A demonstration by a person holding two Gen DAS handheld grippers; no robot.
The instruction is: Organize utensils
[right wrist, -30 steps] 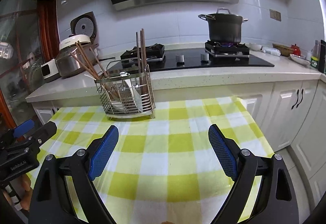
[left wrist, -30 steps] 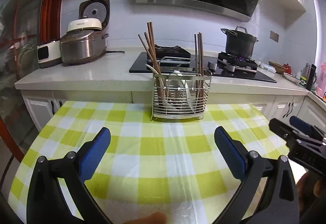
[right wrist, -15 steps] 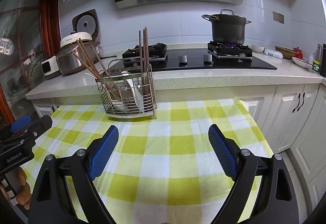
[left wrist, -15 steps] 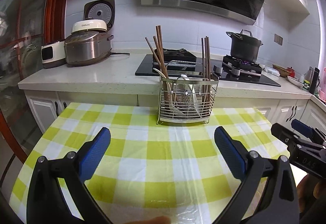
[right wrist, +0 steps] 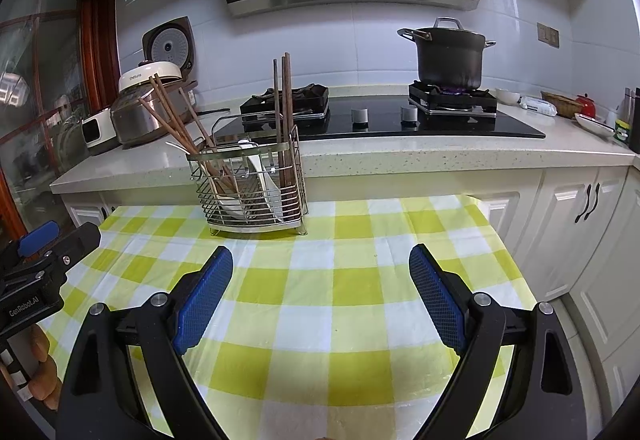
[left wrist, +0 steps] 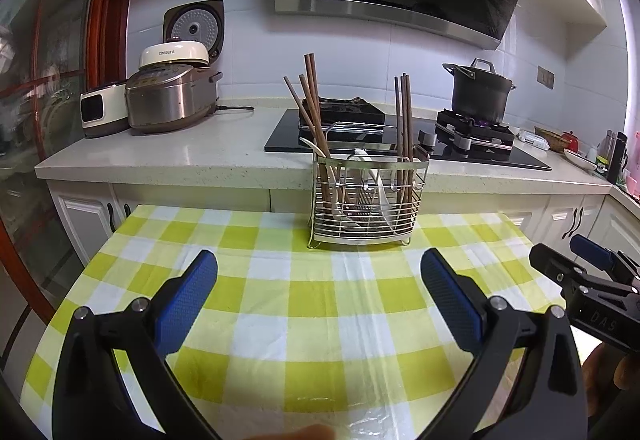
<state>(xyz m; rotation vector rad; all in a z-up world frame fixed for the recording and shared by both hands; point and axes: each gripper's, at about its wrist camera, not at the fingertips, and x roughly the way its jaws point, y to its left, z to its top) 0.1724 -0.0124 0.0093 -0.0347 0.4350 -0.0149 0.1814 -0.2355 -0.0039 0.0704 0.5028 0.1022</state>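
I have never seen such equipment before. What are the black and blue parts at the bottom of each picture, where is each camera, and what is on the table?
No robot arm is here. A person holds one hand-held gripper in each hand, each with a camera looking forward along its two blue-padded fingers. One picture comes from the left hand-held gripper, the other from the right hand-held gripper. Both are open and hold nothing. Each view also shows the other tool at its edge. On the yellow checked tablecloth stands a wire utensil rack holding wooden chopsticks and what look like white spoons. Behind it is a kitchen counter with a rice cooker and a black pot.
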